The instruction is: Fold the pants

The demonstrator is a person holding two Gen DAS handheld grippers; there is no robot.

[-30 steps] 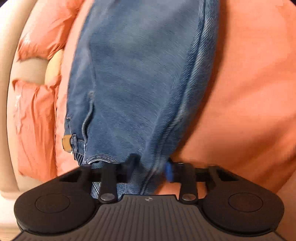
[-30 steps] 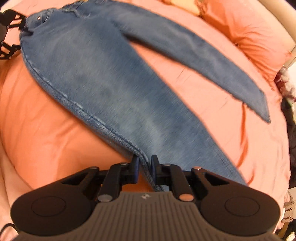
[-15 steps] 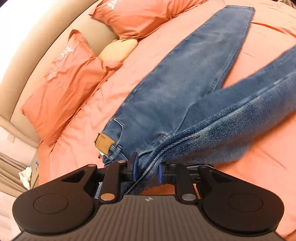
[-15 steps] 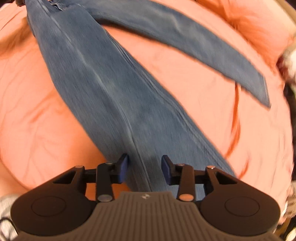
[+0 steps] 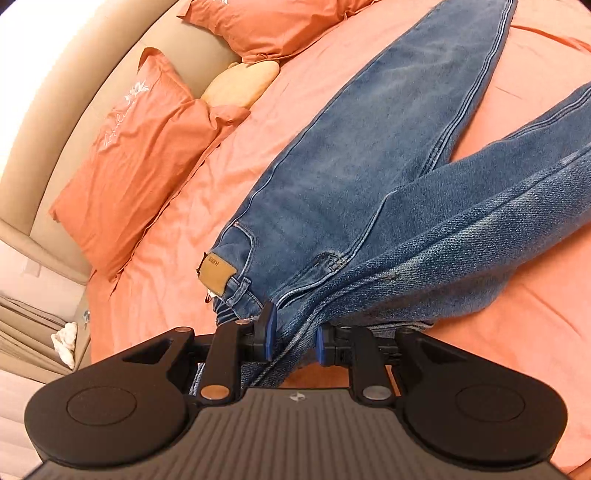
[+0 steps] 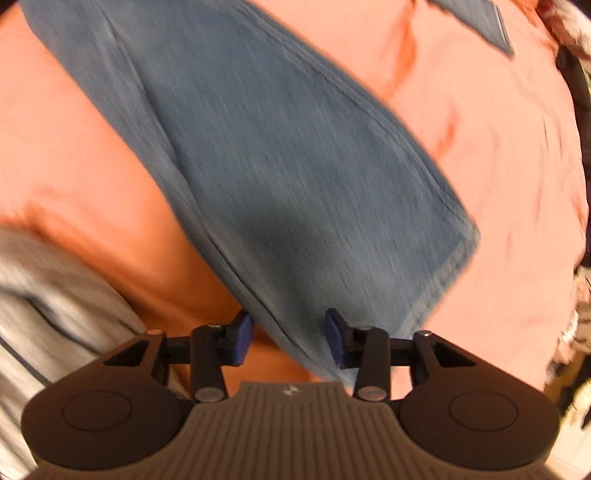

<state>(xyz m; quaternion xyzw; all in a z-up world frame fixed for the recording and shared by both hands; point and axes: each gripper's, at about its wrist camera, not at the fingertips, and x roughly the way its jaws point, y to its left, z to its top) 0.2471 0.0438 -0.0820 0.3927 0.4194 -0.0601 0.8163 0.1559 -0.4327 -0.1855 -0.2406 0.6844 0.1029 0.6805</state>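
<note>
Blue jeans [image 5: 369, 177] lie on the orange bed sheet [image 5: 535, 314], with a tan leather patch [image 5: 218, 275] at the waistband. My left gripper [image 5: 293, 341] is shut on a bunched fold of denim at the waist, which it holds lifted off the sheet. One leg runs far up the left wrist view; the other runs off to the right. In the blurred right wrist view, my right gripper [image 6: 288, 338] stands open over the lower end of a jeans leg [image 6: 295, 166]. The leg's side edge passes under the gap and the pads do not press it. The hem [image 6: 443, 266] lies just right of it.
Two orange pillows [image 5: 140, 147] [image 5: 273, 26] and a yellowish cushion [image 5: 240, 85] lean on the beige headboard [image 5: 92, 85]. Grey striped cloth [image 6: 44, 295] lies at the bed's near left edge. Dark clutter [image 6: 580, 314] borders the bed on the right.
My left gripper rose and rolled with the waist fold in it, then held still. My right gripper let go of the leg's side seam, opened, and moved along the leg toward the hem.
</note>
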